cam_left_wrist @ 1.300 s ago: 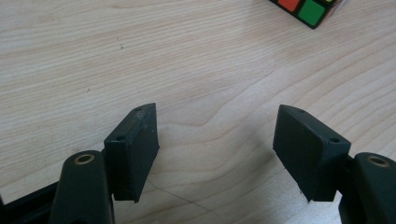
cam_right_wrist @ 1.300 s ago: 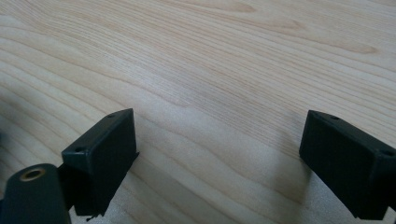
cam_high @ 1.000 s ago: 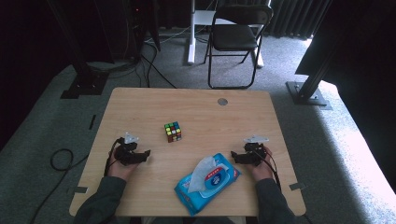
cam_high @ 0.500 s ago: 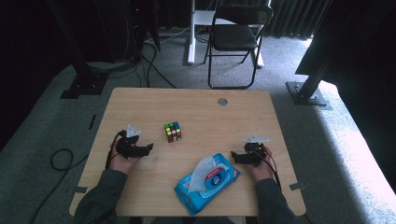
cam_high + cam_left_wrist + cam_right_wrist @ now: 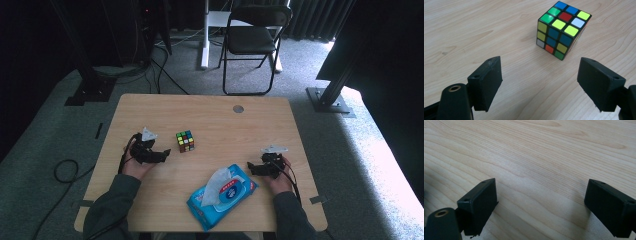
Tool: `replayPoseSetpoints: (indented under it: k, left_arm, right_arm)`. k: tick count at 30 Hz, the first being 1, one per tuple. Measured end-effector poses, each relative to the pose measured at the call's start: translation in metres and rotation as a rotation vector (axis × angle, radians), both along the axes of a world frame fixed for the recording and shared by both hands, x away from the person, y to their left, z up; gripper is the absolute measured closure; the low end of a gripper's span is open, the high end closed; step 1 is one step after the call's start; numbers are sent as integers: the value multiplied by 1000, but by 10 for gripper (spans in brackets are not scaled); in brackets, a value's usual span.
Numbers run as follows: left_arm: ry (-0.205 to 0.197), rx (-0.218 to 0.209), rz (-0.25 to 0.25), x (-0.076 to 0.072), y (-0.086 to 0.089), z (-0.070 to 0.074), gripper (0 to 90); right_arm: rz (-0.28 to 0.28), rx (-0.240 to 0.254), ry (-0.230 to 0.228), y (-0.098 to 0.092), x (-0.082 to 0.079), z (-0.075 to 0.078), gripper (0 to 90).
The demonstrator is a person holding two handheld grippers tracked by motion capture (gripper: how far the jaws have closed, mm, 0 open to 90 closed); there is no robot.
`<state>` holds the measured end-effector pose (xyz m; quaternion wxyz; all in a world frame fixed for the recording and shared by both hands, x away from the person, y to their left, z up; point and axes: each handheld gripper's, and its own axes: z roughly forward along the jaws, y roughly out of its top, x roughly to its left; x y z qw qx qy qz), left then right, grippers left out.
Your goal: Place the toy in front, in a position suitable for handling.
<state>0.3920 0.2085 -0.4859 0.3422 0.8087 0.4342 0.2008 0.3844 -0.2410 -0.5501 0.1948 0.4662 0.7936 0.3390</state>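
Room: I see grey carpet, dark frame posts on both sides, and a black folding chair (image 5: 254,40) beyond the far edge.

Surface (image 5: 210,115): a pale wood top with a round grommet (image 5: 238,108) near its far edge.

Wipes pack (image 5: 222,196): blue, flap raised, lying near the front edge just beside my right tool (image 5: 251,169). It sits well apart from the cube and does not block the way to it.

Puzzle cube (image 5: 185,141): multicoloured, standing alone on the bare wood toward the left of centre. In the left gripper view the cube (image 5: 563,29) lies ahead of the jaws, nothing between.

Left tool (image 5: 166,153): jaws spread wide, nothing between them; they have just been opening. Compared with a second ago, it sits closer to the cube and a little higher.

Right tool: jaws spread, empty, over bare wood; its place matches the earlier picture.
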Motion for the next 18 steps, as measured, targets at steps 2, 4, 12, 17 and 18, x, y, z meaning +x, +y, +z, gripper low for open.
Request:
replayPoseSetpoints:
  k: [2,4,12,17,18]
  left_arm:
    - [-1,3,-7,2,-3,0,190]
    - [-2,2,-18,5,-6,0,179]
    - [14,15,-23,15,-11,-1,176]
    - [16,8,-24,21,-14,-1,176]
    - [17,8,-26,22,-15,-1,176]
  right_arm:
    - [0,0,0,0,0,0,107]
    - [0,0,0,0,0,0,107]
    - [-1,0,0,0,0,0,107]
    - [0,0,0,0,0,0,107]
    - [0,0,0,0,0,0,107]
